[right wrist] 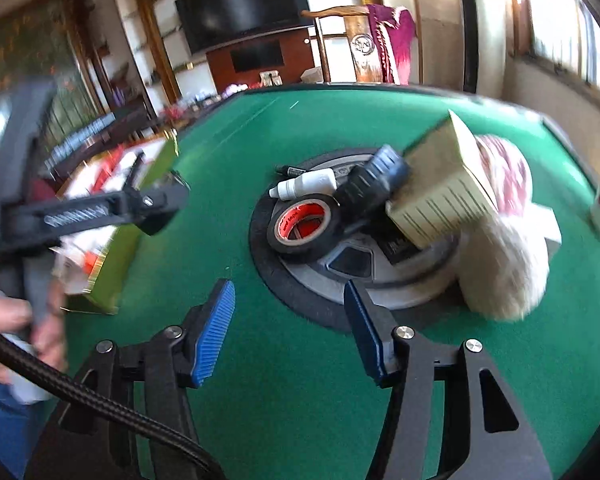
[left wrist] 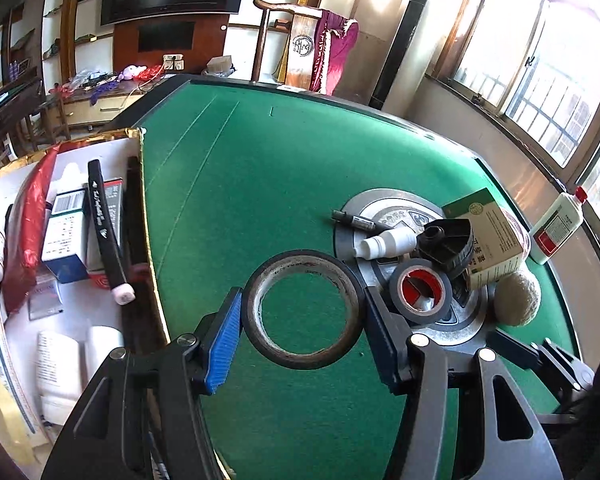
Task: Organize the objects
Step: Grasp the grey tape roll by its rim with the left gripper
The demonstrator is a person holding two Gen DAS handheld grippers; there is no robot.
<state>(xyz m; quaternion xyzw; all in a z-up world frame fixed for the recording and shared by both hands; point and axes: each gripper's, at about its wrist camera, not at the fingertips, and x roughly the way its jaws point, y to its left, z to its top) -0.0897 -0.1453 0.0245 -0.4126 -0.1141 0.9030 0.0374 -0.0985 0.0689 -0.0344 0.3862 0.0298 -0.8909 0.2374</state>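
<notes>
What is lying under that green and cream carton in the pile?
The carton leans on a black ridged part, with a pink-and-white bundle behind it. The round table hub lies beneath; anything else under the carton is hidden.

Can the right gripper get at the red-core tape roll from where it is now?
Probably yes. The right gripper is open and empty, with bare felt up to the red-core tape roll; only the white bottle and black part crowd its far side.

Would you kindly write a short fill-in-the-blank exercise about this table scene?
1. The left hand-held gripper grips a large roll of ____.
2. The right hand-held gripper holds ____.
3. The table is covered in ____ felt.
4. The smaller tape roll has a ____ core.

Missing words: tape; nothing; green; red
</notes>
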